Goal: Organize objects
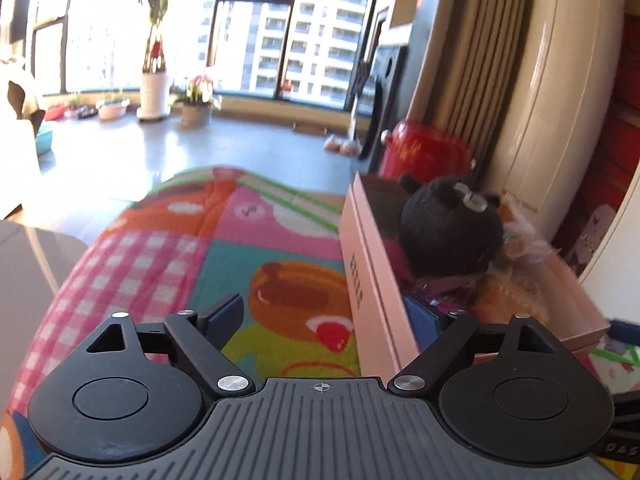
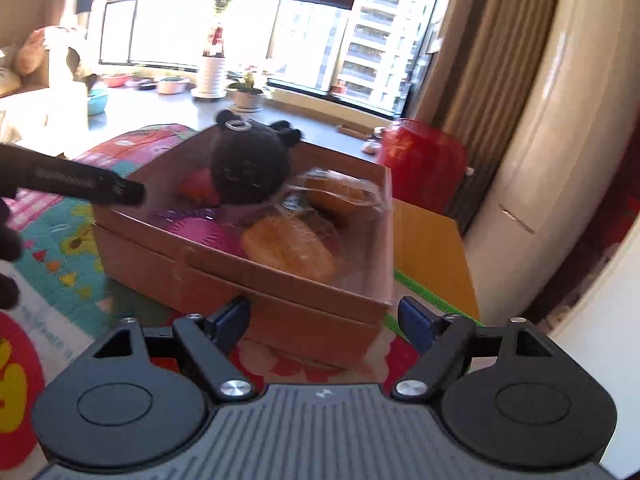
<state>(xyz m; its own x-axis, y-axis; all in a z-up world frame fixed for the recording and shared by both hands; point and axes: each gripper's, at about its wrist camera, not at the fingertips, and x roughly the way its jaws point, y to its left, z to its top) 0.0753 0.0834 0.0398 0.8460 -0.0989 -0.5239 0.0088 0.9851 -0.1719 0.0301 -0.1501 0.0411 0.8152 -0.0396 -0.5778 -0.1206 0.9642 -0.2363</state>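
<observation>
Pink cardboard box (image 2: 240, 276) sat on the colourful play mat (image 1: 224, 256), black plush toy (image 2: 250, 168) and wrapped buns inside. Left tool (image 1: 332, 312) was apart, empty, straddling the wall; right tool (image 2: 324, 316) gaped, empty. Descending, either risked shoving the box.

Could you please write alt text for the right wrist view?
The open right gripper hovers before a cardboard box on a colourful play mat. The box holds a black plush toy and wrapped bread. The left gripper reaches in from the left.
</observation>
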